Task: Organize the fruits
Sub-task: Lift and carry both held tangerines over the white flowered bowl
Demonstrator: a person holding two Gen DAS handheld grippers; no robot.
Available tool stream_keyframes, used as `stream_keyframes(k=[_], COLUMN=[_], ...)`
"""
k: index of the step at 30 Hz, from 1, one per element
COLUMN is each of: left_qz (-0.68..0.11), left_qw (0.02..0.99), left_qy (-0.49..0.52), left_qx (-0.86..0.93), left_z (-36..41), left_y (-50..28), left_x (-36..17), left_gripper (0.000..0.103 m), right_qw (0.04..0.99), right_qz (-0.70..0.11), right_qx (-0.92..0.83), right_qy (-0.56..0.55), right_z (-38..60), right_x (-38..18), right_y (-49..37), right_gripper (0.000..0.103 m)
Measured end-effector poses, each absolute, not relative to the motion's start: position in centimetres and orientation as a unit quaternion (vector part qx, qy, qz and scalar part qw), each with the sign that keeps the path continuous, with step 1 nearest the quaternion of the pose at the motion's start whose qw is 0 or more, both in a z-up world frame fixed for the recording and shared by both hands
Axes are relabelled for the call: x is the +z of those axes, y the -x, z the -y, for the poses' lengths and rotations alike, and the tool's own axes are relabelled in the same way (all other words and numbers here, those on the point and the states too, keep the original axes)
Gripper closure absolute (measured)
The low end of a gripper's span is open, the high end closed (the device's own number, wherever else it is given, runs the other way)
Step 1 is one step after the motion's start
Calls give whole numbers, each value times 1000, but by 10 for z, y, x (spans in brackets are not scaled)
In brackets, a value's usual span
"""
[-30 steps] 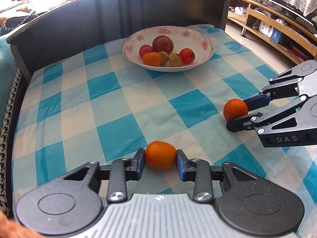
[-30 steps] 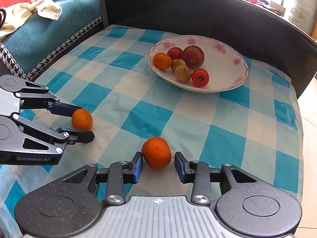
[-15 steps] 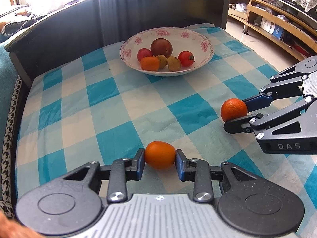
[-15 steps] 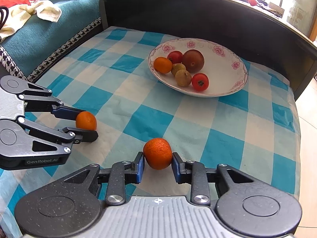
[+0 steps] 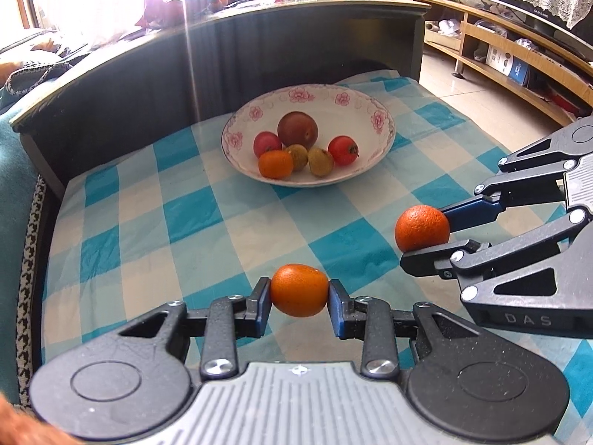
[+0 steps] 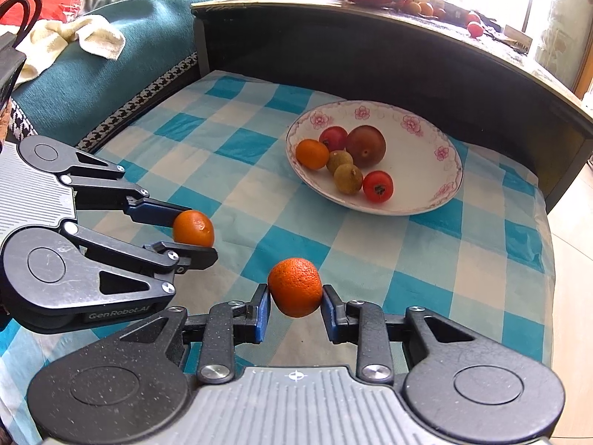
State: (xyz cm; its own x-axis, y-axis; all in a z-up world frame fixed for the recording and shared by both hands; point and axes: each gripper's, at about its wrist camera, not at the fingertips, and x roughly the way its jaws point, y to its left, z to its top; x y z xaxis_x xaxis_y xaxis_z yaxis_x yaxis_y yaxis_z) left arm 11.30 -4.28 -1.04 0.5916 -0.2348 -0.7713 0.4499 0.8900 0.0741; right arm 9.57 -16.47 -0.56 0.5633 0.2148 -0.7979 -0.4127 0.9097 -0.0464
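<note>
Left gripper [image 5: 299, 298] clamped on smooth orange tangerine [image 5: 298, 290], bottom centre. Right gripper [image 6: 294, 306], jaws just closed, pinching dimpled round orange [image 6: 295, 287]. Flowered white ceramic bowl [image 5: 374, 120] upper centre.

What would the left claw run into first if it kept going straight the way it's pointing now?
Probably the checked tablecloth short of the floral bowl, since the left claw, holding a small orange, points downward; depth is uncertain.

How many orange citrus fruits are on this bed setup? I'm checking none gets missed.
3: one orange in the left gripper, a second orange in the right gripper, a third orange in the bowl. Blurry ones sit on the far ledge.
</note>
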Motion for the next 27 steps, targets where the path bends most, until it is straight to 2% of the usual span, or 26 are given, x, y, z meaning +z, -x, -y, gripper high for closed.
stream_keyframes(k=[27], left_qz=[-374], left_qw=[900], left_qy=[-128], left_qx=[-183], left_z=[50], left_y=[-122], left_x=[15], left_gripper=[62], right_qw=[892], right_qz=[-403], right_qx=[170], right_qy=[117], right_z=[163], right_x=[15], right_y=[-100], right_gripper=[80])
